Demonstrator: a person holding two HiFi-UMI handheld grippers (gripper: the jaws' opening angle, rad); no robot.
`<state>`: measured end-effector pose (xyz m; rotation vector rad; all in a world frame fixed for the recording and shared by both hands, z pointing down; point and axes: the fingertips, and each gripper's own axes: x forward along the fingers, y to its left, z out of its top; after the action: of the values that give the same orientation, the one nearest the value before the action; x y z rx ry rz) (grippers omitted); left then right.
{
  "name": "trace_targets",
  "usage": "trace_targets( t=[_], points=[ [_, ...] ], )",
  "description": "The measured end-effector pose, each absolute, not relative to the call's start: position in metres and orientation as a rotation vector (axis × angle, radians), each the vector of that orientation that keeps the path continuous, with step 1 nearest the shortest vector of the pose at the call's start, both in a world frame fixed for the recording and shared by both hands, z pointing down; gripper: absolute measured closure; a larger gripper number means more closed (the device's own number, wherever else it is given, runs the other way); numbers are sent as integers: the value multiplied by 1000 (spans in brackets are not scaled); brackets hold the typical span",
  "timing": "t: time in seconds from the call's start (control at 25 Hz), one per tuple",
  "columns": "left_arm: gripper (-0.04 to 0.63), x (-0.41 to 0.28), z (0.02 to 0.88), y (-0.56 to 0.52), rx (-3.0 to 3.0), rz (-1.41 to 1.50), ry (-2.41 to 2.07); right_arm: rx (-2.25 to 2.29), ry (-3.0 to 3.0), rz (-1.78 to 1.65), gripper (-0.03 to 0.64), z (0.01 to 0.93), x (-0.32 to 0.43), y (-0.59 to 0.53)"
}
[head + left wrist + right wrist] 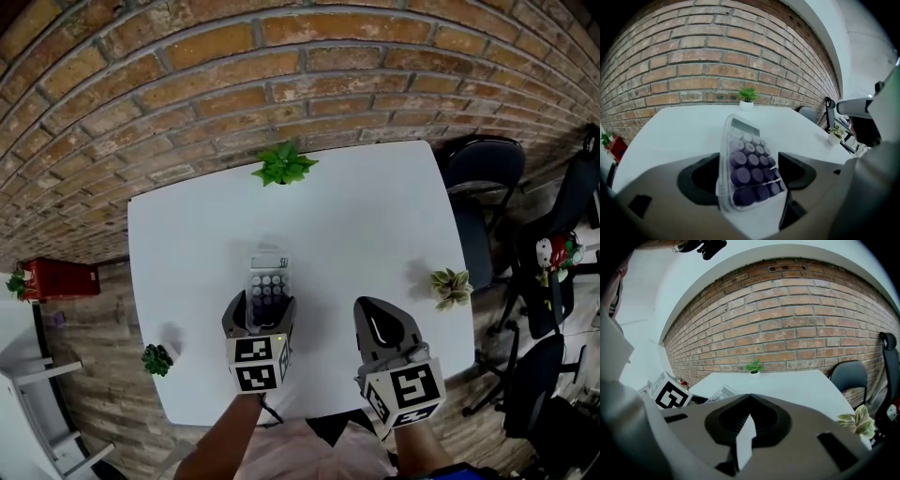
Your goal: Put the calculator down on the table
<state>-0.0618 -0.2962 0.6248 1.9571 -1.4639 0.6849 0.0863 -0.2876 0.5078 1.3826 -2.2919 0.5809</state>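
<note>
White table, purple-keyed calculator at lower centre of the head view, between the spread jaws of the left gripper, right gripper at lower right, jaws pressed together, empty.

In the head view, the near end of the calculator is hidden by the left gripper, and its key markings are too small to read. In the right gripper view, only its corner shows, at 9 o'clock past the right gripper. At 4 o'clock in the head view, the picture's edge cuts off a black chair.
</note>
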Motion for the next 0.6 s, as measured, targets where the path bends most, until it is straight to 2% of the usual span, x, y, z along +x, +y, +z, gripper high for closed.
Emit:
trace_targets(
  t=[0.36,0.6],
  points=[
    [210,-72,615,-295,1977,692,-1528,1357,-2320,567,615,503,79,-287],
    [210,-82,553,-285,2034,539,-1648,1325,-2387,508,615,480,65,-278]
  ],
)
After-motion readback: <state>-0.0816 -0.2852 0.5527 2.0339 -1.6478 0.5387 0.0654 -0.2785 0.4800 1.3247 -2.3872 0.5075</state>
